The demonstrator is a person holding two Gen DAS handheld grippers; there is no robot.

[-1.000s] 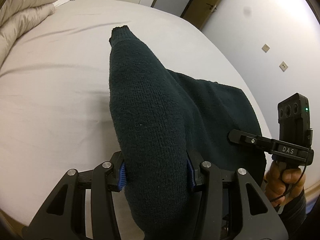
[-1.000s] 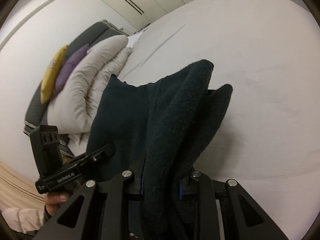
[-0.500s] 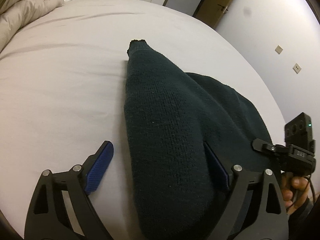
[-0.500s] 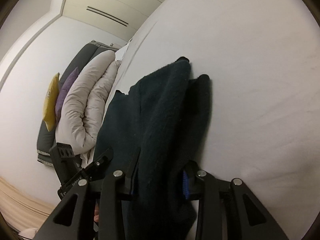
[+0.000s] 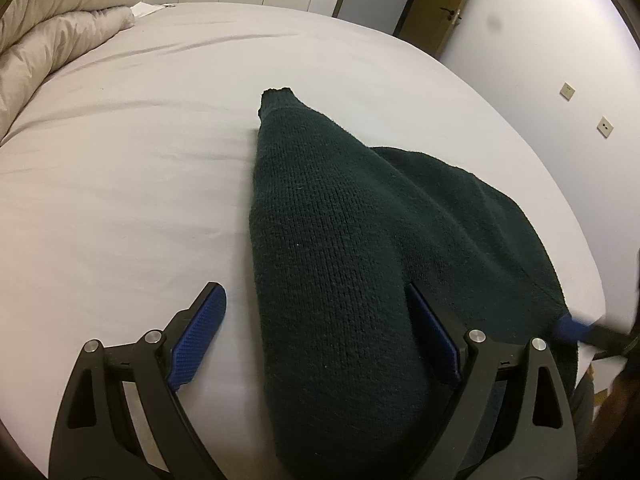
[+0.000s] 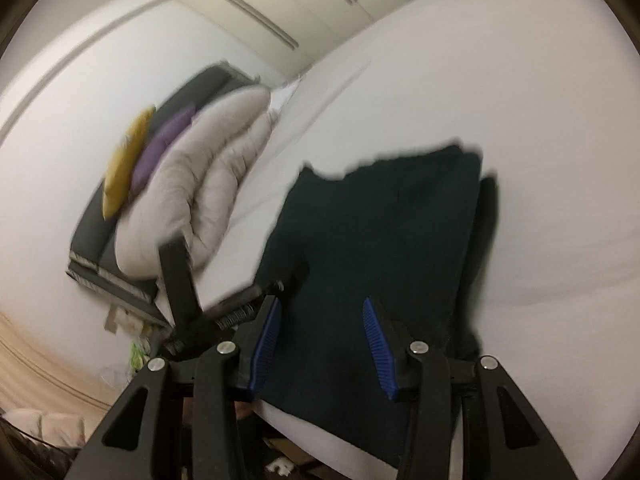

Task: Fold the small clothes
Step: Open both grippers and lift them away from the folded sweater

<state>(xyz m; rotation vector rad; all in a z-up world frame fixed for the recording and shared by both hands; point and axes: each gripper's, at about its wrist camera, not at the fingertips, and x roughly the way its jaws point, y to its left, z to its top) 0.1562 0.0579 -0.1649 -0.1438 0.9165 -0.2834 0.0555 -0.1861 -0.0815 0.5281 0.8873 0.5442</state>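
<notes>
Both grippers had let go since the earlier frames: the left gripper point(image 5: 316, 344), clamped on the knit a second before, now stood with its fingers spread wide, and the right gripper point(image 6: 318, 350) had opened too, its blue pads point(image 6: 376, 350) apart over the cloth. Neither held anything.

The sweater point(image 5: 332, 248) lay on the bed point(image 5: 120, 184) near its close edge, a long fold of it running away from the left gripper to a narrow cuff-like end, the rest spread flat toward the right. In the right view it showed as a dark slab with stacked edges on its far side, though blur made the layers hard to count.

It was a thick, dark green knit with a coarse ribbed grain, soft and limp, likely light but bulky. It would probably sag and bunch when lifted, and the fuzzy surface should grip the ridged pads well. A hold on a doubled edge or corner looked best, since a single layer might stretch. The sheet was smooth, pale and faintly creased. A puffy duvet point(image 6: 208, 184) sat at the head.
</notes>
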